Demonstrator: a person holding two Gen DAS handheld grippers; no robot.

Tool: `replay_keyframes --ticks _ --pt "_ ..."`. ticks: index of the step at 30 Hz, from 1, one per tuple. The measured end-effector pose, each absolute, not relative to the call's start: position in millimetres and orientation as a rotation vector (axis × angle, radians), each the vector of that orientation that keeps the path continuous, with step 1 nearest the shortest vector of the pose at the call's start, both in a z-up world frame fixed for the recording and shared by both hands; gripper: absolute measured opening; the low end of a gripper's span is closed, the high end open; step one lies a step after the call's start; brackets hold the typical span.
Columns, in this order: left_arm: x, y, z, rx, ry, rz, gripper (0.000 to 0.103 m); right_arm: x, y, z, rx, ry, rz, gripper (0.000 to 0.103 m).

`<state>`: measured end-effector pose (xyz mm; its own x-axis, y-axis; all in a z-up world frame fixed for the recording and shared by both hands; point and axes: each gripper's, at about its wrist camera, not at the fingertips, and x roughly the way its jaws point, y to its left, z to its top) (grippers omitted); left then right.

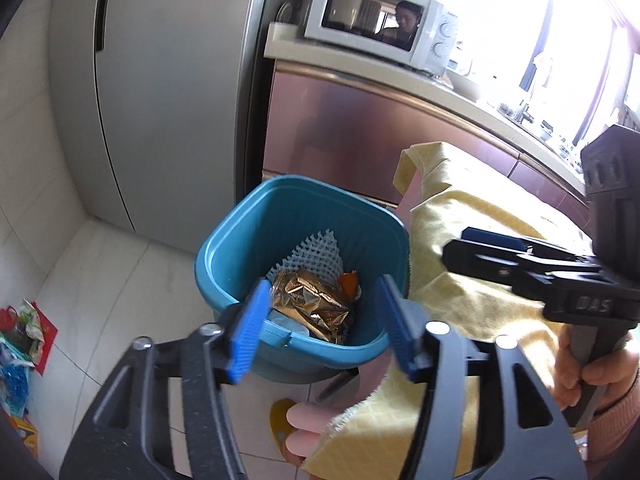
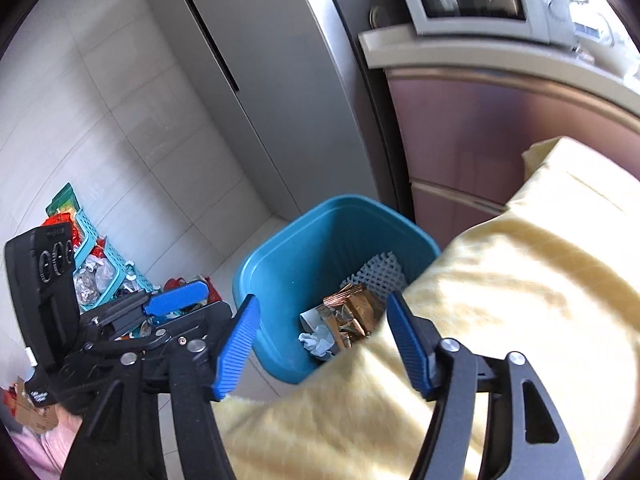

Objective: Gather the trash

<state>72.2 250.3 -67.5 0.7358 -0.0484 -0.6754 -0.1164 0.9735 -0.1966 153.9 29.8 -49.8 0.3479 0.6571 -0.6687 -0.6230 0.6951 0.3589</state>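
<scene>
A blue trash bin (image 1: 240, 240) stands on the floor beside the yellow-clothed table (image 1: 460, 300). Inside lie gold foil wrappers (image 1: 316, 300), a white foam net (image 1: 316, 252) and an orange scrap. My left gripper (image 1: 320, 332) is open and empty, held just above the bin's near rim. In the right wrist view the bin (image 2: 288, 264) holds the wrappers (image 2: 352, 312) and crumpled tissue (image 2: 316, 340). My right gripper (image 2: 324, 344) is open and empty over the bin's edge and the cloth (image 2: 500, 300).
A grey fridge (image 1: 168, 100) stands behind the bin, with a cabinet and a microwave (image 1: 380, 20) to its right. A teal basket of packets (image 2: 96, 268) and loose wrappers (image 1: 20, 332) lie on the white tiled floor at left.
</scene>
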Motion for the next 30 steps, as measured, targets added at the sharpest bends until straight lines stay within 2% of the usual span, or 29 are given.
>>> replay_keyframes --ticks 2,6,8,11,30 --pt "64.0 242.4 -60.4 -0.203 0.71 0.036 0.072 145.6 16.0 -41.9 0.042 0.851 0.809 0.07" --pt "48.0 222.9 -46.2 -0.16 0.624 0.028 0.098 125.4 -15.8 -25.6 0.035 0.759 0.744 0.08" --pt "43.2 212.3 -40.1 -0.144 0.593 0.029 0.098 113.0 -31.9 -19.5 0.027 0.707 0.703 0.09" --pt "35.9 198.8 -30.4 -0.142 0.551 0.013 0.098 95.2 -55.6 -14.4 0.014 0.645 0.631 0.096" --pt "6.5 93.0 6.3 -0.044 0.351 -0.048 0.098 15.2 -173.1 -4.1 0.054 0.394 0.245 0.096"
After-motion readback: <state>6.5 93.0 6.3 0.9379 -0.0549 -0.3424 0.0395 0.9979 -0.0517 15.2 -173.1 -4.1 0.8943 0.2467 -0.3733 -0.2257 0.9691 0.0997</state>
